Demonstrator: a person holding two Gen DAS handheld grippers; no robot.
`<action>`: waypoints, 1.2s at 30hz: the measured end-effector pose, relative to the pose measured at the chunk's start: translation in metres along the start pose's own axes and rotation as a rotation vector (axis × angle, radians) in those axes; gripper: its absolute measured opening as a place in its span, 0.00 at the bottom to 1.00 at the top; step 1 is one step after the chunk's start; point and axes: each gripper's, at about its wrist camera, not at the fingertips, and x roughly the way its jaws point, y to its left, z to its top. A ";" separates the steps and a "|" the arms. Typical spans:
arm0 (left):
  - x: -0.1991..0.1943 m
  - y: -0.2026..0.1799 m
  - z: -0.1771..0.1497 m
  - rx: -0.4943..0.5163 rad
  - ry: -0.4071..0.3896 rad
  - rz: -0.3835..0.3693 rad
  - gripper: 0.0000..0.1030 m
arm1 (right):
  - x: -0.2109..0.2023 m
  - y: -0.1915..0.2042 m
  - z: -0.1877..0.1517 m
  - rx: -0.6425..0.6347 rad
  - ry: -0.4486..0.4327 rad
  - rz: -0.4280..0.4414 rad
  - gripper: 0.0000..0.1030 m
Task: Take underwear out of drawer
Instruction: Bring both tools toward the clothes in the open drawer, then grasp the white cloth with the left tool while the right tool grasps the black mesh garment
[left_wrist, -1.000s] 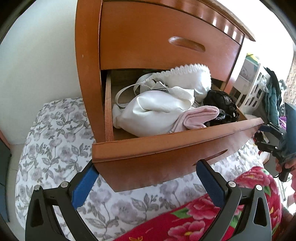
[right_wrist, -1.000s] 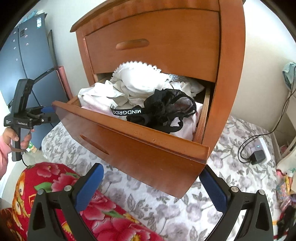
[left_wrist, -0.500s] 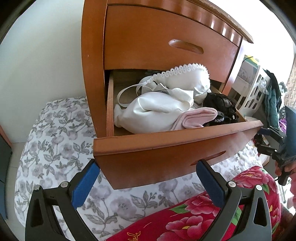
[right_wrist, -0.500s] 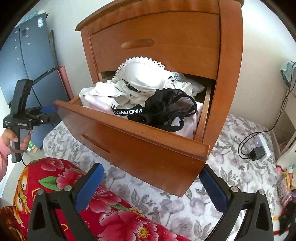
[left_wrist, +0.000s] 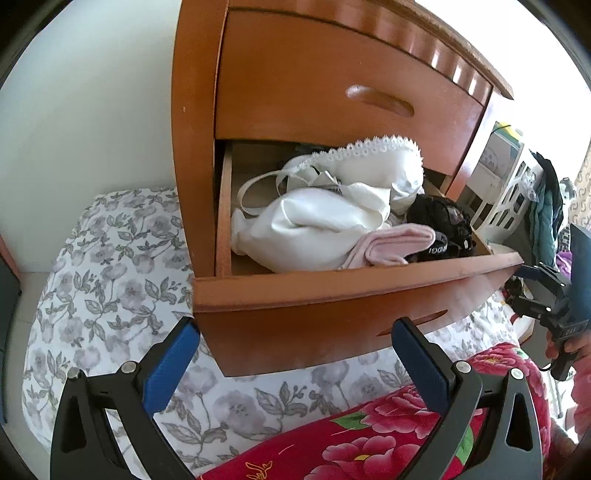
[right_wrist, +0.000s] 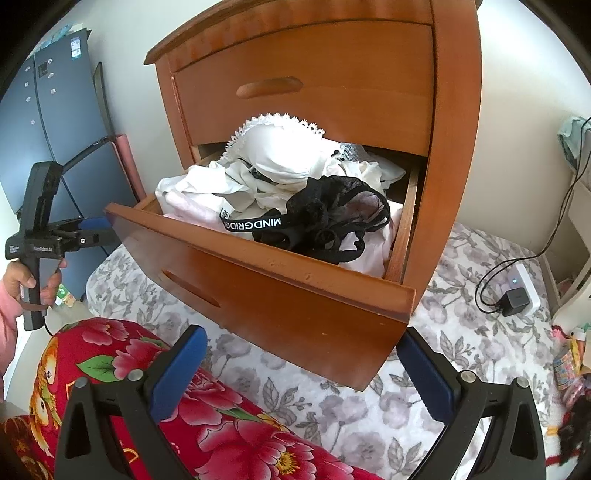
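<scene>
- Left wrist view: the left claw (left_wrist: 295, 354) gapes wide and holds nothing, low in the frame beneath the front board of the open drawer (left_wrist: 332, 280). The underwear pile (left_wrist: 325, 221) lies above and beyond it at frame centre, white pieces left, the black lace piece (left_wrist: 439, 221) to the right.
- Right wrist view: the right claw (right_wrist: 299, 369) is also wide open and empty, below the drawer front. The black lace piece (right_wrist: 332, 218) sits straight ahead and above, draped left to right along the front edge, its lettered waistband (right_wrist: 251, 224) pointing left.
- The left claw (right_wrist: 92, 230) hangs off the drawer's left corner; I judge the right one nearer.
</scene>
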 end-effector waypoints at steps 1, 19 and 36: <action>-0.005 0.001 0.002 -0.002 -0.011 0.008 1.00 | -0.004 -0.001 0.002 -0.002 -0.012 -0.014 1.00; -0.020 -0.024 0.086 -0.179 0.015 0.069 1.00 | -0.040 -0.004 0.091 0.083 -0.064 -0.064 1.00; 0.078 -0.040 0.106 -0.176 0.257 0.110 1.00 | 0.059 -0.008 0.121 0.136 0.191 -0.051 0.86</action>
